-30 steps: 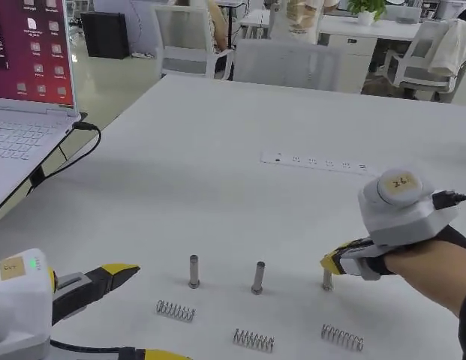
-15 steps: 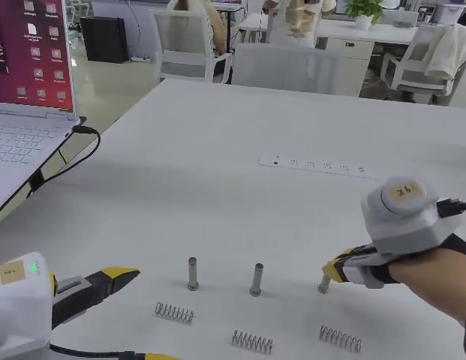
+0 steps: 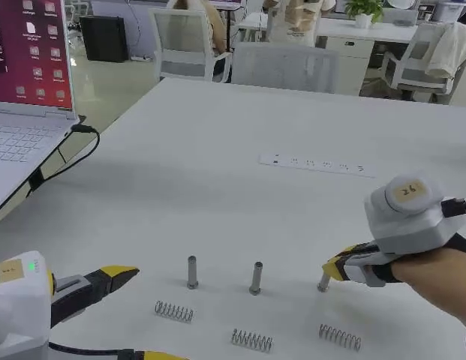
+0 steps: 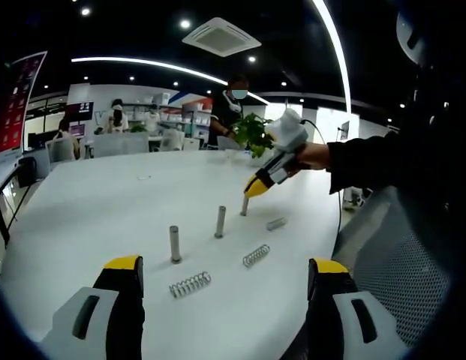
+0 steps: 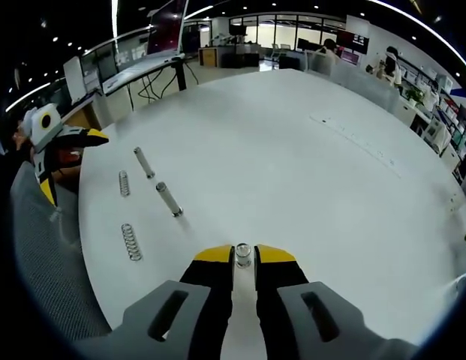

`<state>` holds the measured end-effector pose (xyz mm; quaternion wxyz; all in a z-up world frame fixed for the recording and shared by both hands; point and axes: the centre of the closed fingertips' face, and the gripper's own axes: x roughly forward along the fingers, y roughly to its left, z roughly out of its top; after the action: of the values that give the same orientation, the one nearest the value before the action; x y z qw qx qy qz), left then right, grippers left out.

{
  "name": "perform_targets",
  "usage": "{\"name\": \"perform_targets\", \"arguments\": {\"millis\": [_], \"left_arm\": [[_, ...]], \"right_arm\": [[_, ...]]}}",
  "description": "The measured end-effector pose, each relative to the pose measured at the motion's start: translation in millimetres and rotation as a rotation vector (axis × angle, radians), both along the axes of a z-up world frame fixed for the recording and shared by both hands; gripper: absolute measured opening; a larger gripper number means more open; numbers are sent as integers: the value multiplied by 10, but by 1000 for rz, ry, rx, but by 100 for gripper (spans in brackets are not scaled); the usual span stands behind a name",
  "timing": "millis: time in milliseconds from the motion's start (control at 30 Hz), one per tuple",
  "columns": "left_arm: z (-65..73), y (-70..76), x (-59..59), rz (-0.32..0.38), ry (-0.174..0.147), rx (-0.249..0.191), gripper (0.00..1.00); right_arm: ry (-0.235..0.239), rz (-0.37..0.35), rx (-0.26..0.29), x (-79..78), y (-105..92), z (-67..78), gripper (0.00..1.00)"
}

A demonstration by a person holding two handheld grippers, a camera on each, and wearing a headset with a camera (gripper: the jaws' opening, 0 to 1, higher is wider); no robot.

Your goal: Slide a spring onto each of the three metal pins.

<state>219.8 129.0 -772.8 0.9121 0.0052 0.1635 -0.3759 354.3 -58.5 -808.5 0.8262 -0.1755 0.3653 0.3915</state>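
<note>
Springs (image 3: 252, 340): 3, flat on table (image 3: 217, 150), 1 before each of 3 pins (image 3: 256, 277), none fitted. No real change over 1 s: right gripper (image 5: 243, 259) still pinched shut on head of right-hand pin (image 3: 323, 283), left gripper (image 4: 225, 264) wide open, empty; threading not begun. Springs near front edge; open tabletop beyond pins.

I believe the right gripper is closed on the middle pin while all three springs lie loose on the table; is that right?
Not quite: the right gripper is closed on the right-hand pin, not the middle pin, as the head view shows. All three springs do lie loose on the table.
</note>
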Motion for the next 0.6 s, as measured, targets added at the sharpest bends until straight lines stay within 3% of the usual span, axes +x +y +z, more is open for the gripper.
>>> {"name": "perform_targets", "arguments": {"millis": [433,600], "left_arm": [[2,-32,-7,-5,3,-1,87],[4,-40,-6,-6,2,-1,87]], "right_arm": [[-10,-8,3,-112,-142,42,11],[4,13,-6,-235,-196,18,11]]}}
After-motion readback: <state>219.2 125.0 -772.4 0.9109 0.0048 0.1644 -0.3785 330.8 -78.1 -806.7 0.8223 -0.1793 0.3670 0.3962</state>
